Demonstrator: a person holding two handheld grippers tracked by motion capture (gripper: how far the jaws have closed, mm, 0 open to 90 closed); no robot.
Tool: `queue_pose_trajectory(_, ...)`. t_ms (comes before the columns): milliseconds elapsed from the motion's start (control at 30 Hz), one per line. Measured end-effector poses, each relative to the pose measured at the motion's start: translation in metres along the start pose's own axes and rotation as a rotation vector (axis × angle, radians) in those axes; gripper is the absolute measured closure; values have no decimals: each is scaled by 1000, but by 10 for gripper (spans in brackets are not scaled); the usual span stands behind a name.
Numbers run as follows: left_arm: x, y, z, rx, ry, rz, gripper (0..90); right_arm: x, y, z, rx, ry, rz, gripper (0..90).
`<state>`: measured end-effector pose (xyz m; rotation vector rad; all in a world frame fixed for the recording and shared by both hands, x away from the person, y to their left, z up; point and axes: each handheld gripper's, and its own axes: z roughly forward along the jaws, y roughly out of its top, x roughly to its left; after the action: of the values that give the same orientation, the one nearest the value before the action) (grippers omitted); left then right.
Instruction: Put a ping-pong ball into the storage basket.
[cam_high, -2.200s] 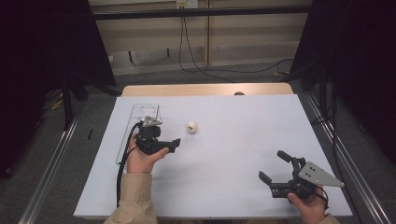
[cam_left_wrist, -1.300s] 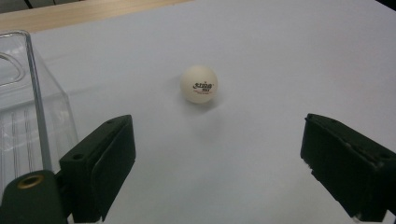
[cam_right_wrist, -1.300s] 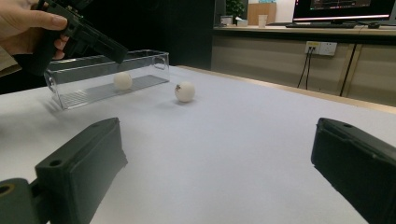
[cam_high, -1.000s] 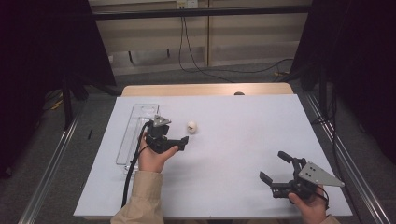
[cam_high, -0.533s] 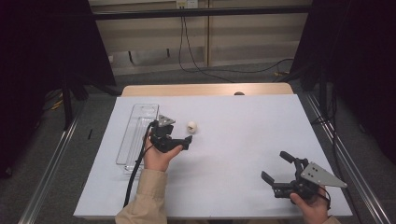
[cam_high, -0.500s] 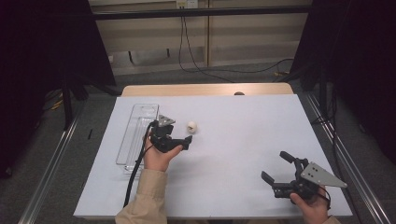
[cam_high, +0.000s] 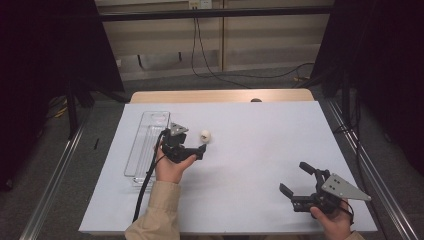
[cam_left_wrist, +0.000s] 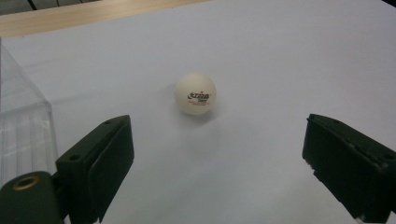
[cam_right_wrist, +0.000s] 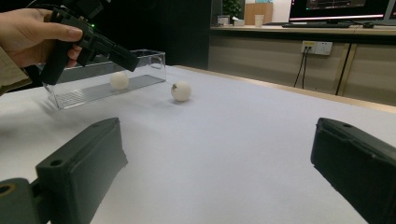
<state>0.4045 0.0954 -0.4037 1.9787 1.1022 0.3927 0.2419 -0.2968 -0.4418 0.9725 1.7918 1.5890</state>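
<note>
Small white table-tennis ball (cam_left_wrist: 195, 93) sits free on the white desk (cam_high: 260, 150), just right of the clear plastic tray (cam_high: 145, 145). Left gripper (cam_high: 192, 150) lines up behind it, jaws wide and empty, ready to straddle. Right gripper (cam_high: 300, 187) waits near-right, jaws spread, holding nothing.

small unreadable logo printed on the ball (cam_left_wrist: 195, 93).
</note>
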Motion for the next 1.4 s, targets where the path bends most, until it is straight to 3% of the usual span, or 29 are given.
queue_pose_trajectory(733,-4,-2,9,14,10,26,90,0,0,2,-3,2,1,18)
queue_pose_trajectory(1400,-6,-4,22,15,1,21,91,0,1,2,-8,4,-2,18)
